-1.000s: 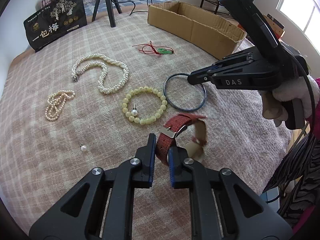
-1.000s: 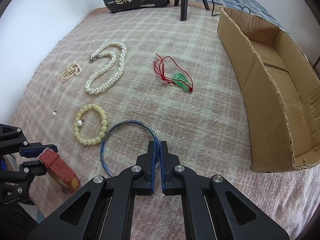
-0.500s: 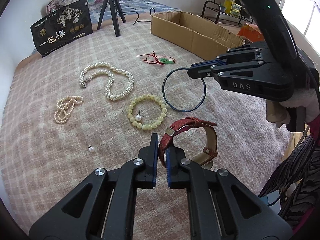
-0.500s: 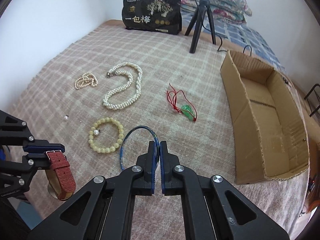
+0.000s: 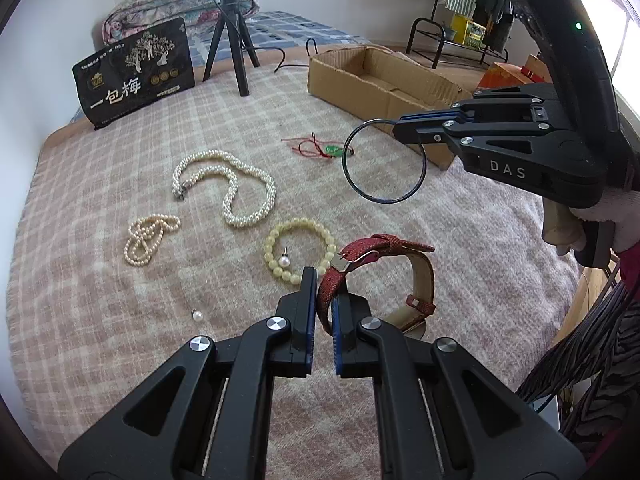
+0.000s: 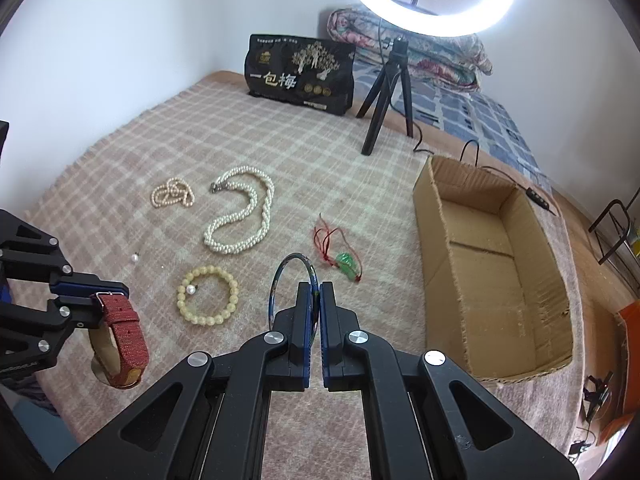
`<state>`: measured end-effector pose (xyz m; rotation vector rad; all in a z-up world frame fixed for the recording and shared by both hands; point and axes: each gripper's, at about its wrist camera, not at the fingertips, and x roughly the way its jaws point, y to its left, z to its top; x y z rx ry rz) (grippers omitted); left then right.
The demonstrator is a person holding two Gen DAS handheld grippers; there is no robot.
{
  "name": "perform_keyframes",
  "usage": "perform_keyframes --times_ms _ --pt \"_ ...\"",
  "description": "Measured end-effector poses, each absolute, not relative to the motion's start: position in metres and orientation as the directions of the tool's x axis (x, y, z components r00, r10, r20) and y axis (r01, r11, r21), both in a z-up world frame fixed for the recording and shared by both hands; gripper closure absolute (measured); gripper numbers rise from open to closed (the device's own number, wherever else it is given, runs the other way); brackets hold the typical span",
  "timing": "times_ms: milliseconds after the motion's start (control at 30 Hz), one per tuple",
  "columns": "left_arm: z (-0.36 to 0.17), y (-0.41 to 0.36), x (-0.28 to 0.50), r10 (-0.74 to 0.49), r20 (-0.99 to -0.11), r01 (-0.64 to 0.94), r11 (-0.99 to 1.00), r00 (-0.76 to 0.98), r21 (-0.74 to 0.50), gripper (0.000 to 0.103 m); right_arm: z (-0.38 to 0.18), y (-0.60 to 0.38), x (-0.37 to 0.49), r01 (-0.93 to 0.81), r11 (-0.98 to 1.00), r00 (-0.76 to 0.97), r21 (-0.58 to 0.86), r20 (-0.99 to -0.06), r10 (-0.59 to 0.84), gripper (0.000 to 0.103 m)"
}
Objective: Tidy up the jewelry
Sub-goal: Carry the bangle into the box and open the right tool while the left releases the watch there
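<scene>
My left gripper (image 5: 323, 300) is shut on the strap of a red watch (image 5: 384, 248), held above the plaid blanket; it also shows in the right wrist view (image 6: 124, 324). My right gripper (image 6: 316, 300) is shut on a thin blue bangle (image 6: 288, 276), lifted in the air; the bangle also shows in the left wrist view (image 5: 384, 160). On the blanket lie a yellow bead bracelet (image 5: 298, 250), a twisted pearl necklace (image 5: 230, 184), a small pearl strand (image 5: 148, 234), a green pendant on red cord (image 5: 320, 148) and two loose pearls (image 5: 197, 315).
An open cardboard box (image 6: 492, 264) stands on the blanket's right side. A black tea bag (image 6: 300, 76) and a tripod (image 6: 386, 92) with a ring light stand at the back. A folded quilt (image 6: 420, 56) lies behind them.
Both grippers have risen higher above the blanket with the watch and the bangle still held. The bangle has lifted off the blanket and moved toward the box side.
</scene>
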<state>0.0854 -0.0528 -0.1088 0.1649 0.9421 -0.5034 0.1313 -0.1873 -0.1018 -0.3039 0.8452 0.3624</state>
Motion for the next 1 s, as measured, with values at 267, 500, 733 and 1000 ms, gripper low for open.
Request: perform_keyframes --times_ms 267,500,733,1000 --pt "-0.092 -0.066 0.092 -0.364 -0.782 0.490 0.868 0.506 -0.087 0.098 -0.073 -0.204 0.135 -0.382 0.914 0.678 -0.138 -0.714 0.176 0.101" --pt "-0.070 -0.093 0.104 -0.392 -0.746 0.513 0.855 0.538 -0.080 0.098 -0.051 -0.234 0.151 -0.314 0.942 0.712 -0.121 -0.686 0.149 0.101" --pt "-0.060 -0.131 0.129 -0.420 -0.717 0.524 0.847 0.557 -0.089 0.098 -0.039 -0.275 0.176 -0.248 0.962 0.731 -0.110 -0.673 0.112 0.101" --pt "-0.061 -0.182 0.157 -0.452 -0.700 0.538 0.835 0.553 -0.114 0.098 -0.043 -0.314 0.203 -0.201 0.972 0.734 -0.121 -0.675 0.067 0.101"
